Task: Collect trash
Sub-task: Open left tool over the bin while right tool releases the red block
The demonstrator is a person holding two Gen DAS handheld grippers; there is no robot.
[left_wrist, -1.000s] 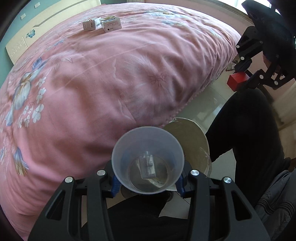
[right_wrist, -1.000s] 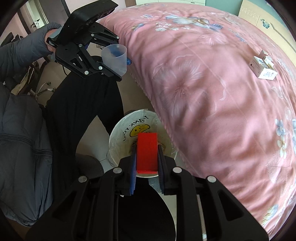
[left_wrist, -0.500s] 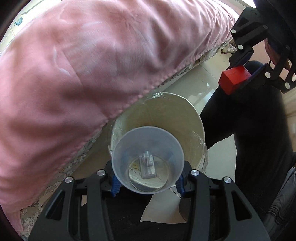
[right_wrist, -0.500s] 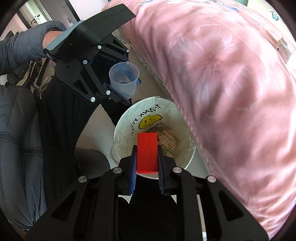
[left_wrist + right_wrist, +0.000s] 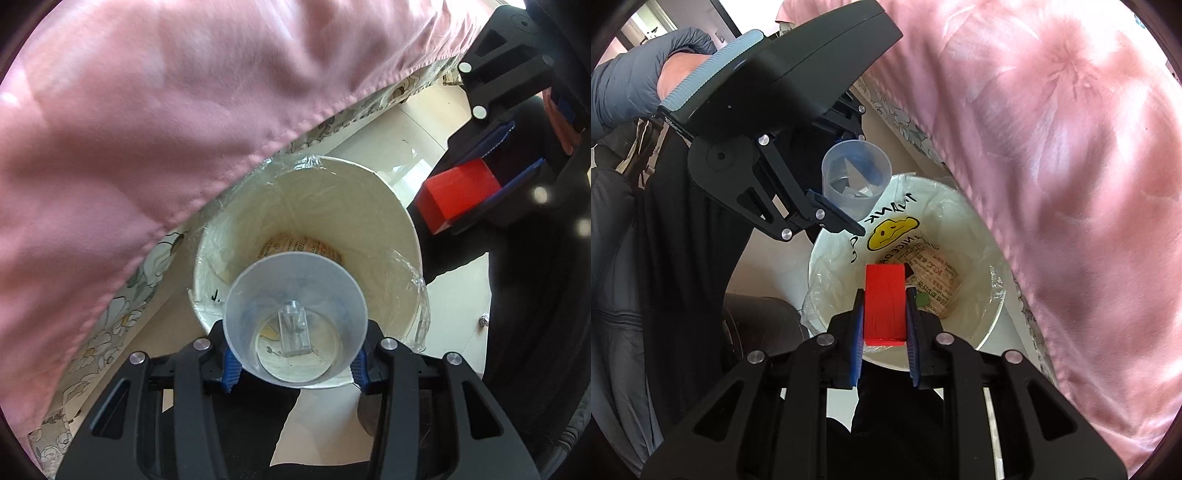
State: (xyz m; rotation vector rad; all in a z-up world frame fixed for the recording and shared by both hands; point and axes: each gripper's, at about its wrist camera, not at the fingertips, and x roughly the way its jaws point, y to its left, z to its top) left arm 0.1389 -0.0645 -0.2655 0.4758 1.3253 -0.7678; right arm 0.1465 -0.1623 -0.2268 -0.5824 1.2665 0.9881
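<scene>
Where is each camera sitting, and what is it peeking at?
Left wrist: sits on the left gripper, looks down through the clear cup into the trash bin; shows dark trouser legs.
Right wrist: sits on the right gripper, looks down past the red block into the bin; shows a grey sleeve, one hand.
Both share: bin, pink bedspread, cup, block, each other's gripper.

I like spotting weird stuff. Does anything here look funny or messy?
Nothing is spilled or broken. The plastic cup and red block are held over the lined trash bin. The only odd thing: a small clear piece inside the cup.
</scene>
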